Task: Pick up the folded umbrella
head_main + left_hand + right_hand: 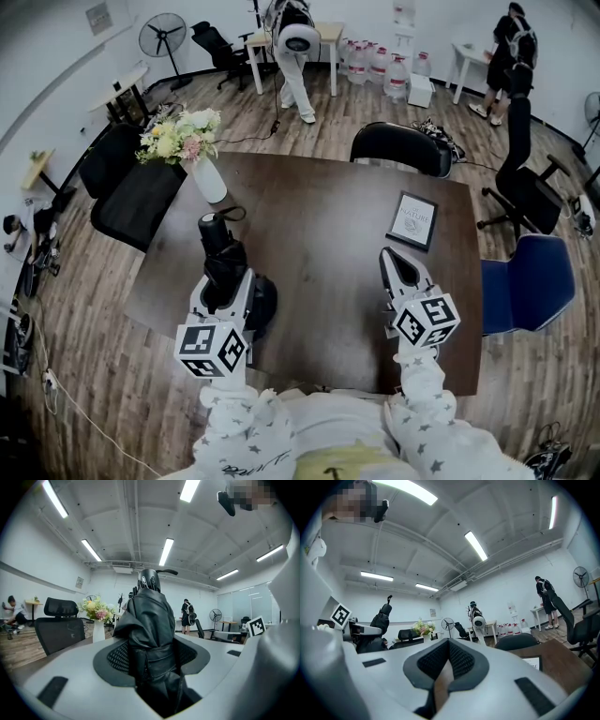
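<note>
The folded black umbrella stands upright above the dark wooden table, handle end up. My left gripper is shut on its lower body. In the left gripper view the umbrella fills the space between the pads, its strap wrapped round it and its cap at the top. My right gripper hovers over the table's right part with its jaws shut and nothing in them. In the right gripper view the right gripper has its pads together, and the umbrella shows at the far left.
A white vase of flowers stands at the table's far left corner. A framed card lies at the right. A black chair stands behind the table, another black chair at the left, a blue chair at the right. People stand at the back.
</note>
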Available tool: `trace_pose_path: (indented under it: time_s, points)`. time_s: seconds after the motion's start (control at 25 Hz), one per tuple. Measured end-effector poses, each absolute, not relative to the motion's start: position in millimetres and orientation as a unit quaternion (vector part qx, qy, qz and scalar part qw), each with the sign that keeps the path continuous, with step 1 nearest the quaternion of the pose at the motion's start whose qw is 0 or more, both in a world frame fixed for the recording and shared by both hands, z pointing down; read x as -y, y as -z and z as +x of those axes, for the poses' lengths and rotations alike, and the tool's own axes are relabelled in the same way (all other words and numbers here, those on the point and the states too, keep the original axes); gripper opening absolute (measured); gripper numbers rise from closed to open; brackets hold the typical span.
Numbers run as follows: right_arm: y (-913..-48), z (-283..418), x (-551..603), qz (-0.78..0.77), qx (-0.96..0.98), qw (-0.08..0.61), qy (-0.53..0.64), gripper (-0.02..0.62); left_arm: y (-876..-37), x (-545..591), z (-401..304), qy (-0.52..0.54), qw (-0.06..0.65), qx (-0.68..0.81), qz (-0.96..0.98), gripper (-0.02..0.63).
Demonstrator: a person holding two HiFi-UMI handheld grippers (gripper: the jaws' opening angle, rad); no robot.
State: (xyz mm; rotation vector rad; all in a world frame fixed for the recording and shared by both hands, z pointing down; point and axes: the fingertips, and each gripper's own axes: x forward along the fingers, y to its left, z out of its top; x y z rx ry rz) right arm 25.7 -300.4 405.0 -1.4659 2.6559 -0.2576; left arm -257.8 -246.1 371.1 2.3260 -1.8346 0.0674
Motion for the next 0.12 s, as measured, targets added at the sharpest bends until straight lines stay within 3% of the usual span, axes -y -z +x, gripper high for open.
trace_pose_path:
  time_s: [0.12]
  points:
    - [-405.9, 24.7, 301.2, -0.486, -0.870, 0.042, 0.077, 0.021, -372.5, 247.4, -260.5, -0.024, 0.090, 0.618, 0.781, 0.242]
